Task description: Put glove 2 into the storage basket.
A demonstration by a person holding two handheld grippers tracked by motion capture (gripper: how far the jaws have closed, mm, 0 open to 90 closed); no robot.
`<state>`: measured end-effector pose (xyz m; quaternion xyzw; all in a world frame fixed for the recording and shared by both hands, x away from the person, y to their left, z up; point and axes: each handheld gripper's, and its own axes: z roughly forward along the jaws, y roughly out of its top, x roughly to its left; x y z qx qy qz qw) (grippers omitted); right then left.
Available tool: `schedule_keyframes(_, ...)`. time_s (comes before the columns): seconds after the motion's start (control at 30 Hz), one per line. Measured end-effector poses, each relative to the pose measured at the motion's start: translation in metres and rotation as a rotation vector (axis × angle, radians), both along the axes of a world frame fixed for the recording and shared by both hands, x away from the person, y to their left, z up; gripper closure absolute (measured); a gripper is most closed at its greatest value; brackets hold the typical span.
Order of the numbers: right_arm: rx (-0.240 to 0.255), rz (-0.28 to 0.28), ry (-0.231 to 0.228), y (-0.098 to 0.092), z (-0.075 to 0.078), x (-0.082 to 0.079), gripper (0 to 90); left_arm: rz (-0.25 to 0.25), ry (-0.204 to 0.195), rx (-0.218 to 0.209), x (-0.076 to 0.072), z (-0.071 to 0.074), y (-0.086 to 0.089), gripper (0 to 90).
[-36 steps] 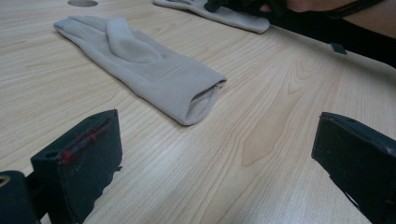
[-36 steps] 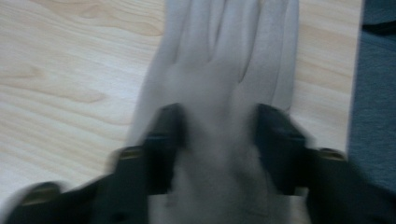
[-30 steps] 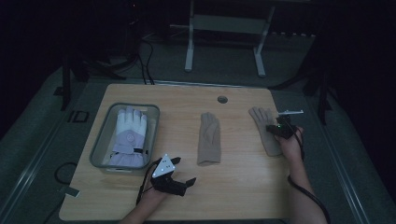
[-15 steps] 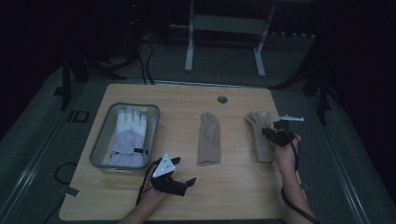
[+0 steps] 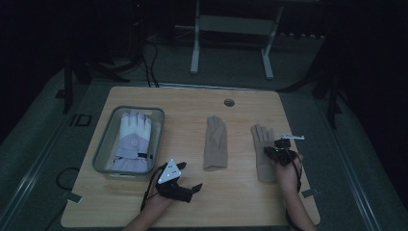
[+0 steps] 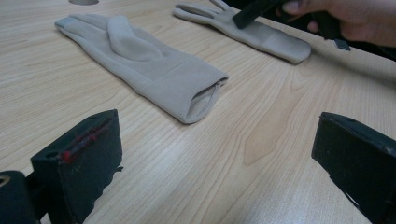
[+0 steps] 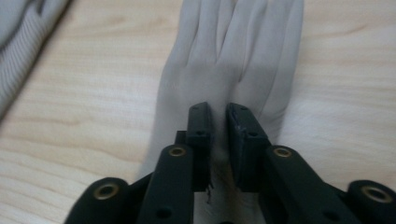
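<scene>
Two beige gloves lie flat on the wooden table. The middle glove (image 5: pixel 215 143) (image 6: pixel 149 70) lies alone, cuff toward me. The right glove (image 5: pixel 262 151) (image 6: pixel 261 35) (image 7: pixel 233 56) has my right gripper (image 5: pixel 275 153) (image 7: pixel 219 109) over its back. That gripper's jaws stand almost together with a ridge of the glove's fabric pinched between them; they have just been opening a little. My left gripper (image 5: pixel 192 187) (image 6: pixel 217 133) rests open on the table near the front edge. It points at the middle glove's cuff with nothing between its jaws.
A clear plastic bin (image 5: pixel 103 144) at the left holds a white and lilac glove (image 5: pixel 132 139). A round cable hole (image 5: pixel 229 102) sits at the table's far edge. The edge of another glove (image 7: pixel 23 42) shows in the right gripper view.
My right gripper has moved left and toward me, dragging the right glove with it closer to the middle glove. The left gripper has stayed put.
</scene>
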<state>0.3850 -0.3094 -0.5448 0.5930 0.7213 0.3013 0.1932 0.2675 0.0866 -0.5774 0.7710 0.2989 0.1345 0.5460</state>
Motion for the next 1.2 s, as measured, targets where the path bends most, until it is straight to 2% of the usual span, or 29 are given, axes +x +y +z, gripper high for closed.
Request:
schedule_keyframes(0.17,0.010,0.029,-0.024,-0.003,0.000,-0.003,65.0,-0.001,0.001,0.000,0.000,0.000,0.000,2.1)
schedule_keyframes(0.2,0.013,0.049,-0.033,-0.005,0.002,-0.003,61.7,-0.001,0.000,0.000,0.000,0.000,0.000,2.0)
schedule_keyframes(0.37,0.027,0.167,-0.108,-0.015,0.009,-0.003,57.4,0.001,0.003,-0.004,0.000,0.000,0.000,2.1)
schedule_keyframes(0.4,0.024,0.187,-0.111,-0.017,0.011,-0.003,55.6,0.002,0.004,-0.005,0.000,0.000,0.000,2.1)
schedule_keyframes(0.5,-0.029,0.242,-0.122,-0.017,0.014,-0.003,51.0,0.002,0.007,-0.006,0.001,0.000,0.000,2.1)
schedule_keyframes(0.57,-0.040,0.260,-0.118,-0.016,0.014,-0.003,48.9,0.001,0.007,-0.006,0.001,0.000,0.000,2.0)
schedule_keyframes(0.6,-0.055,0.275,-0.116,-0.016,0.013,-0.002,46.3,0.001,0.006,-0.004,0.001,0.000,0.000,2.0)
schedule_keyframes(0.63,-0.086,0.322,-0.112,-0.014,0.010,-0.002,45.0,0.001,0.006,-0.005,0.000,0.000,0.000,2.1)
schedule_keyframes(0.7,-0.095,0.347,-0.105,-0.014,0.006,-0.001,44.4,0.000,0.007,-0.006,0.001,0.000,0.000,2.0)
schedule_keyframes(0.8,-0.137,0.344,-0.074,-0.015,-0.004,0.000,44.4,0.000,0.005,-0.007,0.001,0.000,0.000,2.0)
schedule_keyframes(0.83,-0.127,0.339,-0.077,-0.017,-0.006,0.000,45.6,0.001,0.004,-0.007,0.001,0.000,0.000,2.0)
schedule_keyframes(0.87,-0.105,0.330,-0.081,-0.018,-0.008,-0.001,50.0,0.001,0.004,-0.006,0.001,0.000,0.000,2.1)
schedule_keyframes(0.93,-0.097,0.305,-0.080,-0.019,-0.007,-0.003,66.9,0.001,0.006,-0.005,0.001,0.000,0.000,2.1)
schedule_keyframes(0.97,-0.092,0.273,-0.067,-0.018,-0.006,-0.003,74.3,0.000,0.008,-0.006,0.001,0.000,0.001,2.0)
schedule_keyframes(1.1,-0.113,0.210,-0.063,-0.012,-0.005,-0.004,79.5,0.002,0.009,-0.011,0.001,0.000,0.001,2.0)
schedule_keyframes(1.2,-0.104,0.169,-0.072,-0.009,-0.005,-0.006,81.1,0.001,0.004,-0.004,0.001,0.000,0.000,2.1)
